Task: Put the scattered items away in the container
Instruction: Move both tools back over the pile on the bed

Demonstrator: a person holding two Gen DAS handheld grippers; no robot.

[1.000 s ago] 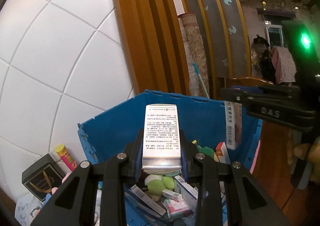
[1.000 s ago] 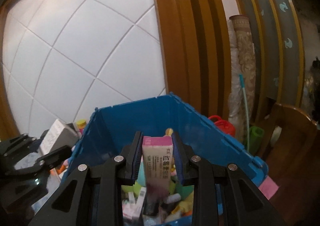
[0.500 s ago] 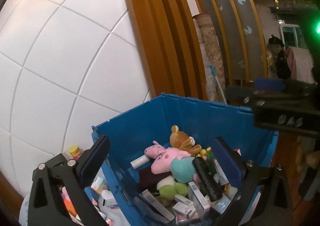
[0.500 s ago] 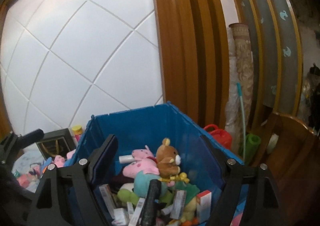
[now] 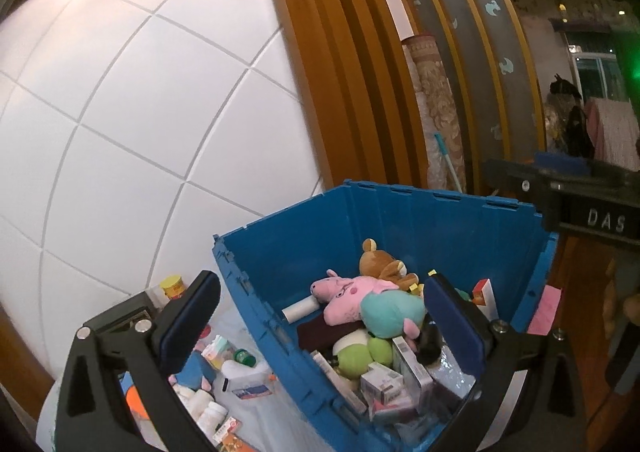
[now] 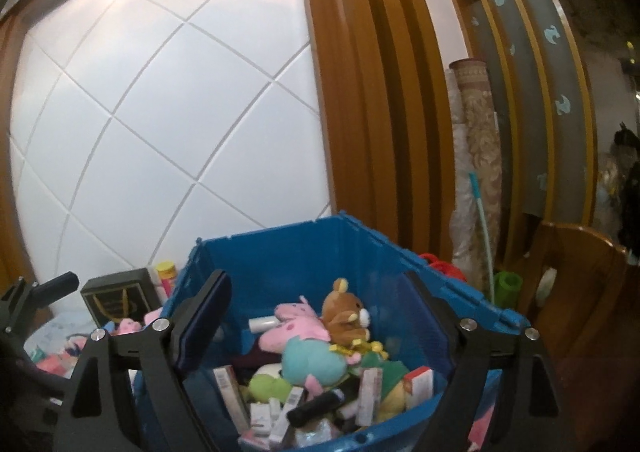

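My left gripper (image 5: 320, 316) is matte black, with angular arms that have triangular cut-outs. Silver screws (image 5: 83, 332) dot them, and my fingers (image 5: 188, 322) carry dark blue pads. My right gripper (image 6: 320, 316) is built the same; its black side bears white letters "DAS" (image 5: 606, 219).

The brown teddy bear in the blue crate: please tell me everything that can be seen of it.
The small brown plush teddy bear has round ears with lighter insides and a white muzzle. It looks soft and fuzzy. It lies tilted near the top of the pile inside the blue plastic crate, toward the far wall, head uppermost. It leans against the pink plush pig, and something yellow lies just below it. Neither gripper touches it; its lower body is hidden.
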